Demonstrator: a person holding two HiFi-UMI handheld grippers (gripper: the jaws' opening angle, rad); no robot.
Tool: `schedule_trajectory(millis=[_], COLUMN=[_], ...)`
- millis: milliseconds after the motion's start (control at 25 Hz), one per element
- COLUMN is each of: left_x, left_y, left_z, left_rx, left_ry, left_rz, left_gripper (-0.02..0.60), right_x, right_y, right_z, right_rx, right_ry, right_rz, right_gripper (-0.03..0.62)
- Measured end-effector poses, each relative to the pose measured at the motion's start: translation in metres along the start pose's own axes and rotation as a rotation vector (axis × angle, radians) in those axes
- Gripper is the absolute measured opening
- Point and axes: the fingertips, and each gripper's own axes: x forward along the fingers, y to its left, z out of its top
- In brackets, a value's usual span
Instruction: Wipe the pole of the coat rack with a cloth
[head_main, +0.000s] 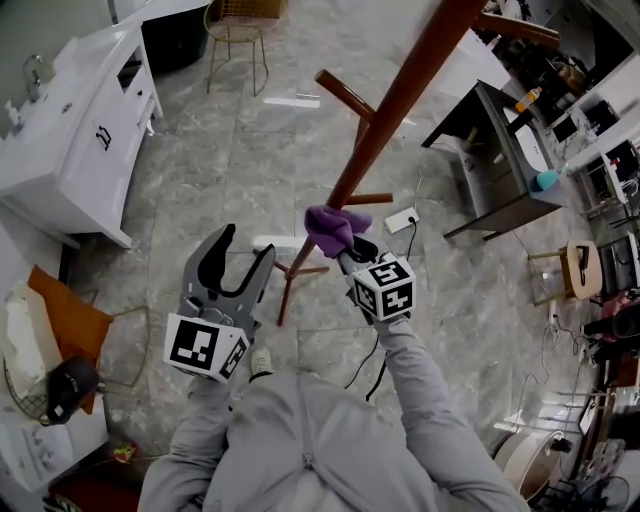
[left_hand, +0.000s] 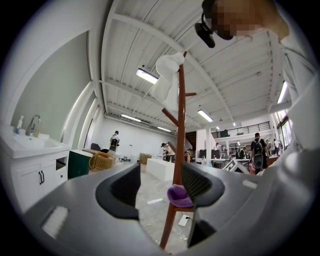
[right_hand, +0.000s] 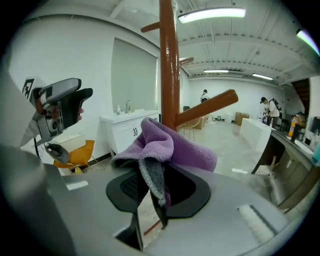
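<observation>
Grey marble floor (head_main: 240, 150) filled the head view of a big open workshop room. White vanity (head_main: 75, 140) stood at upper left, wire chair (head_main: 238, 35) at the top, dark table (head_main: 498, 160) at right. Power strip (head_main: 402, 220) lay on the floor near the rack's foot.

Coat rack pole (head_main: 400, 100), reddish-brown wood, ran diagonally across the head view from upper right down toward the person. Purple cloth (head_main: 333, 228) was bunched against the pole low down, just under a short side peg (head_main: 372, 198).

Right gripper (head_main: 347, 248) was clamped on the cloth. In the right gripper view its jaws were closed, with a fold of the cloth (right_hand: 165, 145) pinched between them and the rest piled over the tips. The pole (right_hand: 169, 65) rose straight behind the cloth, and an angled peg (right_hand: 207, 107) stuck out to the right. Right gripper (right_hand: 152, 185) pointed straight at the pole.

Left gripper (head_main: 248, 243) was held left of the pole, apart from it, jaws wide, nothing between them. In the left gripper view the gap between the jaws of the left gripper (left_hand: 160, 185) framed the pole (left_hand: 180, 130) farther off, with the cloth (left_hand: 179, 196) seen beside the right-hand jaw. Left gripper (right_hand: 62, 107) also showed at the left edge of the right gripper view, not touching the rack.
</observation>
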Motion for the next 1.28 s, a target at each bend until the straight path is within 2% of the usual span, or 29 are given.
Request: schedule_trajectory(millis=[480, 880, 1080, 1160, 1280], left_x=[0.004, 0.002, 0.003, 0.004, 0.004], left_y=[-0.007, -0.016, -0.024, -0.028, -0.032], left_z=[-0.004, -0.004, -0.004, -0.003, -0.002], left_rx=[-0.002, 0.002, 0.005, 0.005, 0.007], left_ry=[0.013, 0.016, 0.017, 0.016, 0.014], left_rz=[-0.007, -0.021, -0.036, -0.041, -0.045], left_gripper=[0.276, 0.276, 0.276, 0.276, 0.276], right_x=[0.001, -0.027, -0.062, -0.083, -0.124], right_y=[-0.023, -0.040, -0.047, -0.047, -0.039], right_z=[-0.043, -0.087, -0.082, -0.061, -0.008], right_rx=[0.037, 0.092, 0.141, 0.152, 0.164], right_ry=[0.115, 0.170, 0.085, 0.002, -0.184], right_rz=[-0.058, -0.148, -0.202, -0.214, -0.201], right_gripper=[0.080, 0.069, 0.067, 0.066, 0.066])
